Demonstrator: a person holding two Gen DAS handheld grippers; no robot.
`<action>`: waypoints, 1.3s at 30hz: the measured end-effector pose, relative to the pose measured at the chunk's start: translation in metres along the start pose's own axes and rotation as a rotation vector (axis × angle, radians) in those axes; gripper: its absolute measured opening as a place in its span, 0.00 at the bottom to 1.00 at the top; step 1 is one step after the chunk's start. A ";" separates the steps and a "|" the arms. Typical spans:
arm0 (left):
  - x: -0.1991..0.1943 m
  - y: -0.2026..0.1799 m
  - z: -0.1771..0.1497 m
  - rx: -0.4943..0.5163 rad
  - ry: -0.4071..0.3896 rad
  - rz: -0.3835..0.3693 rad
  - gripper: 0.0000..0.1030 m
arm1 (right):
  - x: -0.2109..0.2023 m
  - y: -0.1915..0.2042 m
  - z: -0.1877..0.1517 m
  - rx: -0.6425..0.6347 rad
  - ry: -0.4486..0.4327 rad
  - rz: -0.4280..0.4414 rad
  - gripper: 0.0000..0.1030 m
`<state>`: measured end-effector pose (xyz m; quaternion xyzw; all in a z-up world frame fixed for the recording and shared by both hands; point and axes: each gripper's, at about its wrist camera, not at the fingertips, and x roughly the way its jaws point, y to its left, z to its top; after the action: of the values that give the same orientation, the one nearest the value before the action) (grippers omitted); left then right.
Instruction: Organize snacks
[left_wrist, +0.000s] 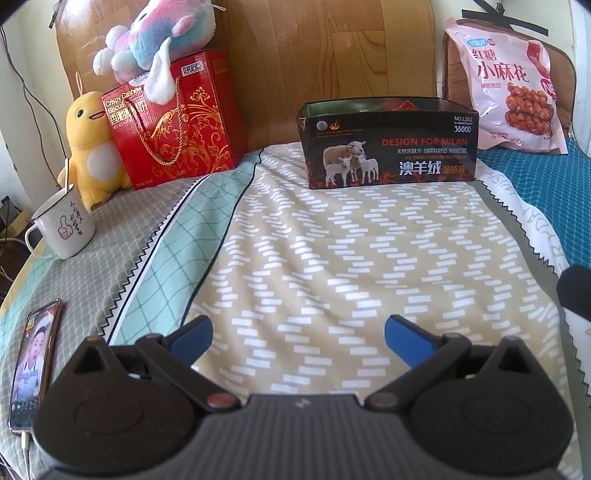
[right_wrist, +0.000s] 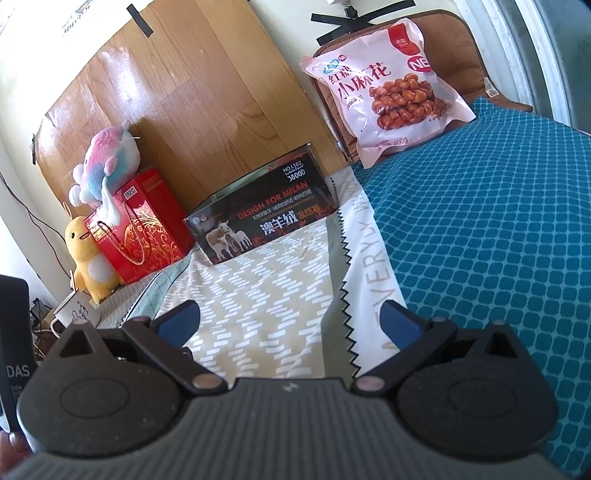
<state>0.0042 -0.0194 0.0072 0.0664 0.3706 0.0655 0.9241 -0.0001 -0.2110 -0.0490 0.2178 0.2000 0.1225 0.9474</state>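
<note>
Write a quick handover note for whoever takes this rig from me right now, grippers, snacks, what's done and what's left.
Left gripper: open, empty, low over the bedspread.
Right gripper: open, empty, also over the bed.
Pink snack bag: leaning upright at the headboard, on the teal blanket.
Black tin: open-topped, standing mid-bed; contents mostly hidden.
Red biscuit box: far left, plush toy on top.
Done: nothing visibly gathered.
Left: probably move the bag toward the tin.

One pink plastic snack bag (left_wrist: 511, 88). One open black rectangular tin with sheep print (left_wrist: 388, 146). One red cardboard biscuit gift box (left_wrist: 177, 122). Two plush toys: one yellow duck (left_wrist: 90, 147), one pink-and-blue pastel animal (left_wrist: 155, 37). One white ceramic mug (left_wrist: 62, 225). One smartphone (left_wrist: 33, 365).
</note>
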 end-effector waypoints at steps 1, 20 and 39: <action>0.000 0.000 0.000 0.001 -0.001 0.002 1.00 | 0.000 0.000 0.000 0.001 0.000 0.000 1.00; -0.002 -0.001 0.000 0.028 -0.024 0.017 1.00 | 0.002 -0.002 -0.001 0.002 0.004 0.002 1.00; -0.001 -0.003 -0.001 0.024 0.006 -0.031 1.00 | 0.003 -0.003 0.000 0.001 0.005 0.004 1.00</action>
<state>0.0028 -0.0225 0.0065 0.0715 0.3749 0.0469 0.9231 0.0028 -0.2127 -0.0513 0.2183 0.2021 0.1246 0.9465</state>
